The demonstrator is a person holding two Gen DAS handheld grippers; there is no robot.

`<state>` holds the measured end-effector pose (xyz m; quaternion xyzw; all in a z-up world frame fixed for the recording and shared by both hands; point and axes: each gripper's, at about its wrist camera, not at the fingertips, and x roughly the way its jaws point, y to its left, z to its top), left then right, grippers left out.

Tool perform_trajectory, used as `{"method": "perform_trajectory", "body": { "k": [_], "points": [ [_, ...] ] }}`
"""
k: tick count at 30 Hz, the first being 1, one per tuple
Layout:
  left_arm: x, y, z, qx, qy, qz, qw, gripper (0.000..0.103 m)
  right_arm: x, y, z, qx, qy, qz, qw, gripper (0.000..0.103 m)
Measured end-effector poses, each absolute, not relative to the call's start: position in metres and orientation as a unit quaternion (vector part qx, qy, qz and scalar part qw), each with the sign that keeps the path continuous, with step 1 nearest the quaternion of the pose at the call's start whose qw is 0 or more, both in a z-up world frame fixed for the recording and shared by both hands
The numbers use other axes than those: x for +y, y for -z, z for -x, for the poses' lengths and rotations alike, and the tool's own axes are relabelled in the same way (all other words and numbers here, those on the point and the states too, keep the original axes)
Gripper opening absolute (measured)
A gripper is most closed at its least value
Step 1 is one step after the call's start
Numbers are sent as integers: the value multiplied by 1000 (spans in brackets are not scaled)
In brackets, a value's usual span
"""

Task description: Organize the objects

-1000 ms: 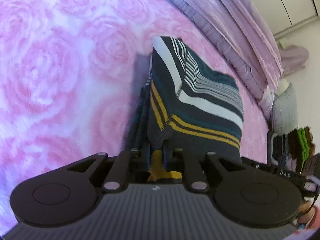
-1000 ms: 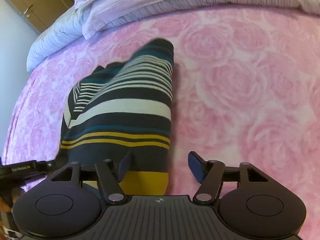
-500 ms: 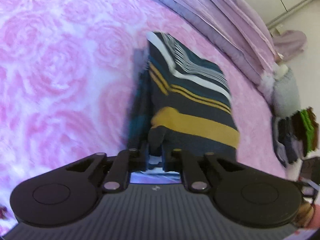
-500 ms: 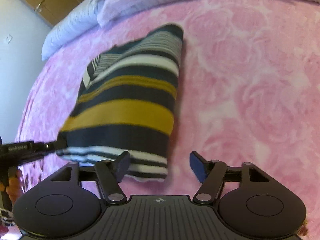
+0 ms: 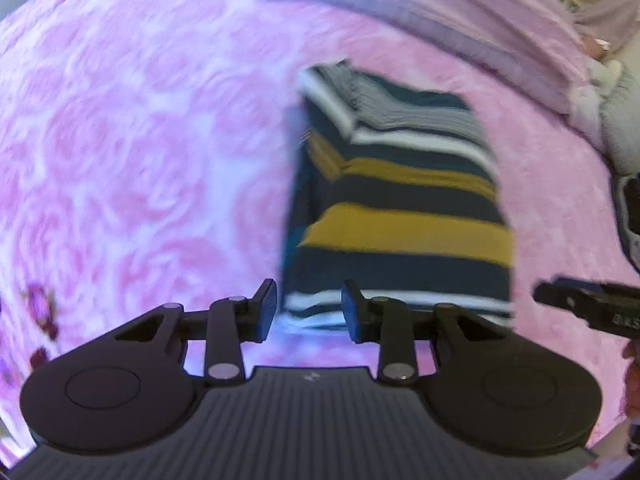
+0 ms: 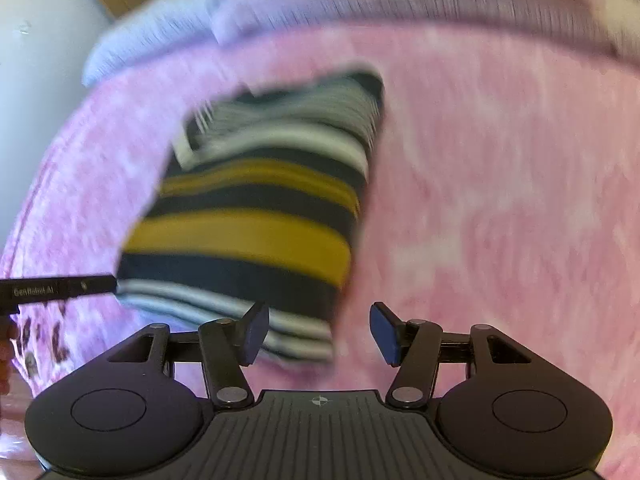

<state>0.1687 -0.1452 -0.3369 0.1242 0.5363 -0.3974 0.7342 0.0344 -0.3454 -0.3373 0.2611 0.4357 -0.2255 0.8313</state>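
Left gripper [image 5: 308,306] open, blue pads [image 5: 267,305] parted with nothing between, set just short of the near hem of the garment [image 5: 400,216]. Right gripper [image 6: 316,330] likewise open, pads [image 6: 256,330] spread wide and holding nothing; left pad overlapping the garment's [image 6: 256,208] near corner in view, contact not clear through the blur.

Garment folded into a rough rectangle, lying flat on the blanket [image 5: 140,140], free of both tools. Dark navy and teal with two mustard bands, a white band beyond them, fine grey and white stripes at the far end, thin white stripes along the near hem. Far left corner turned up slightly in a fold.

Blanket pink with a pale rose pattern, spreading on all sides of the garment [image 6: 500,200]. Small dark purple marks near its left edge in both views.

Tip of the right tool [image 5: 592,308] showing at the right rim of the left view, near the garment's near right corner. Tip of the left tool [image 6: 56,290] entering from the left in the right view, close to the near left corner, lettering on it blurred.

Lilac quilt [image 5: 460,16] bunched along the far side of the bed; pale pillow [image 6: 132,52] at far left in the right view. Both views smeared by motion
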Motion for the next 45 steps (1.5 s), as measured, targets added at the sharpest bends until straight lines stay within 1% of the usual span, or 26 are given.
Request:
{"method": "perform_trajectory", "body": {
  "k": [2,3,4,6,9,12,14,15,17,18,19,20,21,23,30,33,35,38,42,45],
  "points": [
    [-164,331,-167,520,421,-120,733,23,-343,332,-46,413,227,-237,850,42],
    [-175,331,-167,507,430,-122,737,22,-343,333,-54,410,224,-230,854,28],
    [-186,335,-169,497,439,-123,738,22,-344,336,-62,408,222,-228,856,17],
    [-206,349,-172,497,443,-131,735,17,-348,349,-77,410,220,-229,855,14],
    [-228,384,-177,516,423,-170,725,16,-352,379,-99,445,212,-227,840,13],
    [-233,386,-176,508,422,-187,727,16,-352,384,-109,455,204,-202,843,13],
    [-232,382,-175,513,413,-189,728,16,-356,377,-109,463,204,-209,837,14],
    [-233,379,-174,514,409,-193,729,16,-357,373,-109,463,205,-217,835,14],
    [-237,369,-170,512,396,-207,733,16,-360,363,-101,459,212,-232,831,21],
    [-237,363,-165,510,389,-216,736,16,-360,357,-96,458,211,-238,830,35],
    [-238,359,-162,513,384,-222,735,17,-360,352,-92,457,208,-243,830,53],
    [-238,354,-159,516,380,-224,734,20,-359,347,-86,455,206,-244,831,59],
    [-237,351,-156,520,374,-225,734,22,-357,344,-82,455,203,-243,832,63],
    [-235,346,-151,526,367,-226,733,27,-354,340,-78,461,197,-243,830,64],
    [-231,339,-143,543,360,-213,729,31,-354,336,-67,460,196,-265,824,64],
    [-222,335,-143,546,361,-184,733,32,-357,335,-65,458,198,-267,824,65],
    [-202,333,-144,552,365,-126,739,38,-362,336,-57,448,200,-281,825,65],
    [-154,346,-147,582,337,3,740,41,-376,348,-33,415,195,-355,814,65],
    [-105,393,-147,631,253,192,708,43,-396,387,-1,369,185,-489,768,67],
    [-99,423,-144,628,225,283,689,46,-401,419,6,344,186,-548,739,67]
  ]
}}
